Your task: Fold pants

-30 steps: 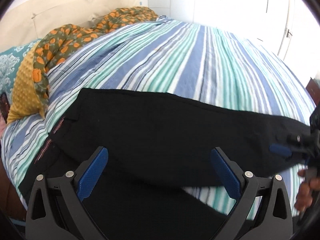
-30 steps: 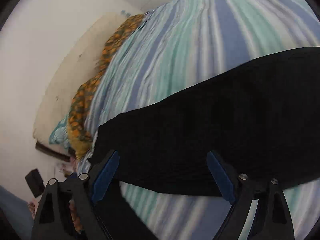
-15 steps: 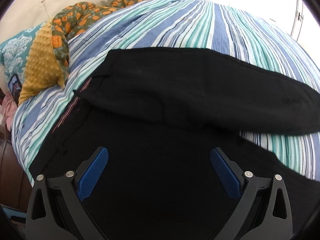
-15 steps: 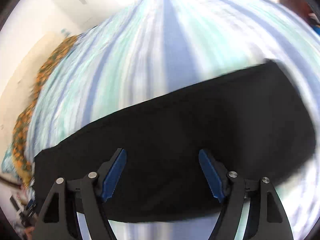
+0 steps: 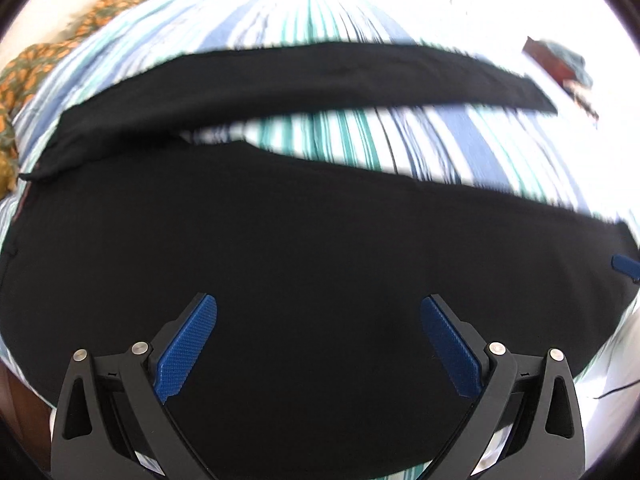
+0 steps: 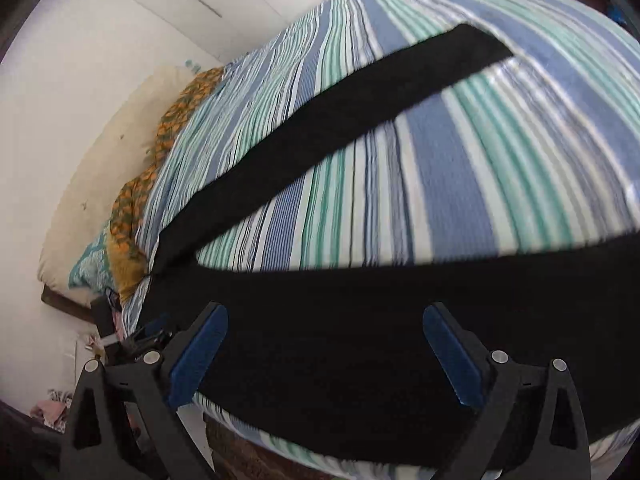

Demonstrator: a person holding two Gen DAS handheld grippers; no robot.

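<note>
The black fabric pants [image 5: 304, 240] lie flat on the blue, teal and white striped bedspread [image 5: 360, 136], their two legs splayed apart with a wedge of stripes between. No label or writing can be read. The left gripper [image 5: 319, 344] and the right gripper [image 6: 324, 354] are both spread wide over the near leg, pinching nothing. Only the right wrist view shows the cream padded headboard [image 6: 100, 168] beside the orange floral cloth [image 6: 168, 128].
</note>
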